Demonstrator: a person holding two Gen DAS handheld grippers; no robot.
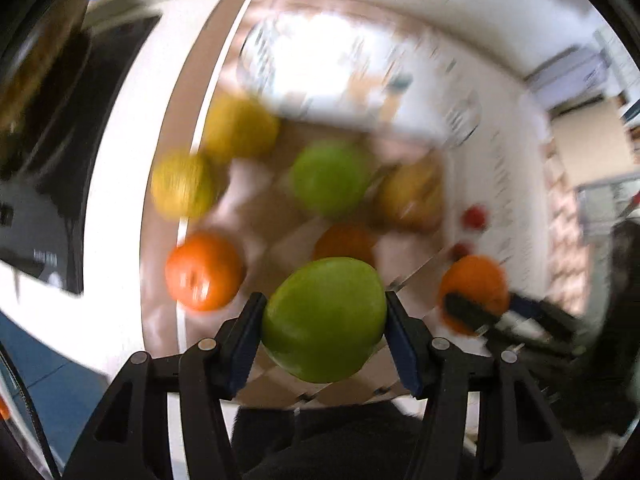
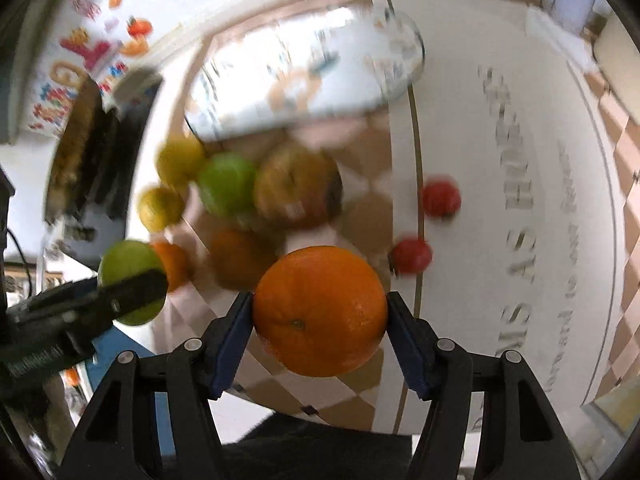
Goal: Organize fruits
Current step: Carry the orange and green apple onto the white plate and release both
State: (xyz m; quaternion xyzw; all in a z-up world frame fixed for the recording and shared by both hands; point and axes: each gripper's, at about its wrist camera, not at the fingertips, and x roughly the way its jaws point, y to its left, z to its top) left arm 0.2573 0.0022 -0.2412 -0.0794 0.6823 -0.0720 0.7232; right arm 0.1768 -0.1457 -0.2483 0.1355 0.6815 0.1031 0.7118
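My left gripper (image 1: 324, 320) is shut on a green apple (image 1: 324, 318) and holds it above the checkered cloth. My right gripper (image 2: 320, 312) is shut on an orange (image 2: 320, 310) held above the cloth. The views are blurred. On the cloth lie two lemons (image 1: 182, 184), another green apple (image 1: 330, 176), a brownish-yellow fruit (image 1: 412, 194), two more oranges (image 1: 204, 270) and two small red fruits (image 2: 440, 198). In the right wrist view the left gripper with its apple (image 2: 128, 264) shows at the left. In the left wrist view the right gripper with its orange (image 1: 474, 280) shows at the right.
A checkered tablecloth (image 2: 372, 216) with a white printed band (image 2: 500, 200) covers the table. A clear container (image 2: 304, 68) stands at the back. A dark object (image 1: 60, 120) sits at the left, near a colourful printed box (image 2: 72, 68).
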